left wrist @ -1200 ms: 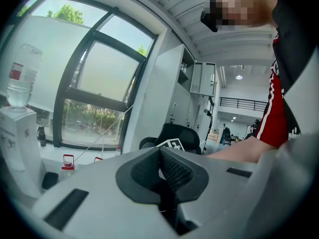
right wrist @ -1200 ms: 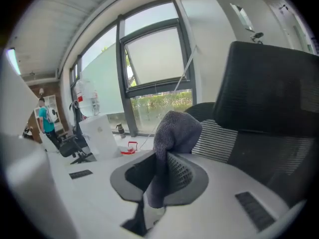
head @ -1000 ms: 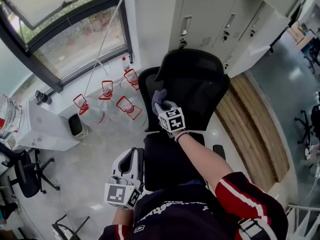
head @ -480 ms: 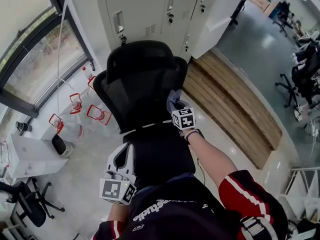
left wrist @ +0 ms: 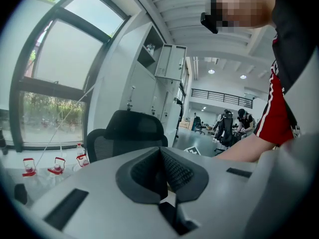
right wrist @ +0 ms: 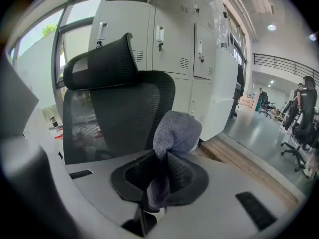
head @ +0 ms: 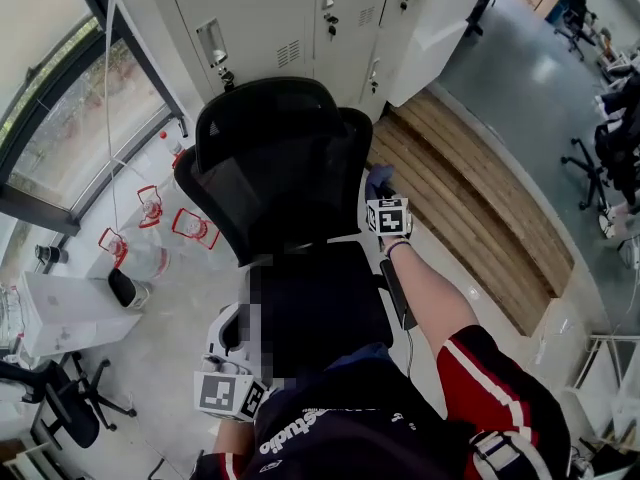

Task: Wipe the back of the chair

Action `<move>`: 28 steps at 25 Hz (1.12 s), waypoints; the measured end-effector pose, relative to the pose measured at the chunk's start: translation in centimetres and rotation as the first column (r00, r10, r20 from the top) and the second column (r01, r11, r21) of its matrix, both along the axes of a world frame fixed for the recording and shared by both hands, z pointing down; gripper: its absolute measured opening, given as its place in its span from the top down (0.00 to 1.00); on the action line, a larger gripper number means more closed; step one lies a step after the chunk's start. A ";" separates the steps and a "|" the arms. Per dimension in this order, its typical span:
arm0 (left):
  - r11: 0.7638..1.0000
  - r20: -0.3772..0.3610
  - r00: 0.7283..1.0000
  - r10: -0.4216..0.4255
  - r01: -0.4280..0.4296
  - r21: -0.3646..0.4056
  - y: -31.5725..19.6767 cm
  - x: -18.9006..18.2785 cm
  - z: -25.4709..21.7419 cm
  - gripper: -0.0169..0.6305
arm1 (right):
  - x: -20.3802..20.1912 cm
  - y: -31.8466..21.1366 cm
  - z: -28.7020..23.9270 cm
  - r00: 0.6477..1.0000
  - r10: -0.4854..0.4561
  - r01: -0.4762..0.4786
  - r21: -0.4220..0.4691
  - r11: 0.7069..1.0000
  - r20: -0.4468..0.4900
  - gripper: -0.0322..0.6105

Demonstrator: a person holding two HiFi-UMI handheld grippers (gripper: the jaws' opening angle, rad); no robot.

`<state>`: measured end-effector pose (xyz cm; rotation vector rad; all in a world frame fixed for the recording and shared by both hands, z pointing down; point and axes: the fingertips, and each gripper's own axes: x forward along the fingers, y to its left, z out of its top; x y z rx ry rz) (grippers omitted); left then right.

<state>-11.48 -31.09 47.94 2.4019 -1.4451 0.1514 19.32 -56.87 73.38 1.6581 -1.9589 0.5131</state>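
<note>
Head view: the right gripper [head: 381, 196] holds a grey cloth [head: 377, 178] at the right edge of the chair back [head: 280, 183], apparently to wipe; the left gripper [head: 230, 338] waits well below the chair back. Left gripper view: jaws closed, empty. Right gripper view: jaws clamp the cloth

We carry a pale grey left tool [left wrist: 162, 172] and a matching right tool [right wrist: 160, 176]. Each has black textured pads [left wrist: 178, 171] set in a dark rounded recess, with narrow black slots in the housing. Each bears a cube [head: 222, 395] of black-and-white square markers. We wear a dark top [head: 340, 433] with white lettering. The sleeves [head: 490, 383] are red with white stripes.
</note>
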 end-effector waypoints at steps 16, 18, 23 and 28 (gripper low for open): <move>0.990 0.012 0.990 -0.140 0.141 -0.025 1.0 -6.6 1.1 0.94 | -11.6 -2.3 2.9 0.991 -0.131 0.131 -0.007 0.991 0.005 0.85; 0.987 0.010 0.988 -0.156 0.156 -0.026 1.6 -7.7 1.2 0.94 | -13.9 -2.1 2.7 0.989 -0.149 0.149 0.001 0.989 0.013 0.85; 0.976 0.008 0.976 -0.216 0.216 -0.025 3.1 -11.2 1.2 0.94 | -20.9 -1.5 2.7 0.977 -0.211 0.211 0.005 0.977 0.032 0.85; 0.955 0.018 0.955 -0.296 0.296 -0.021 5.1 -15.1 1.1 0.94 | -28.6 -0.8 3.1 0.954 -0.294 0.293 0.021 0.956 0.051 0.85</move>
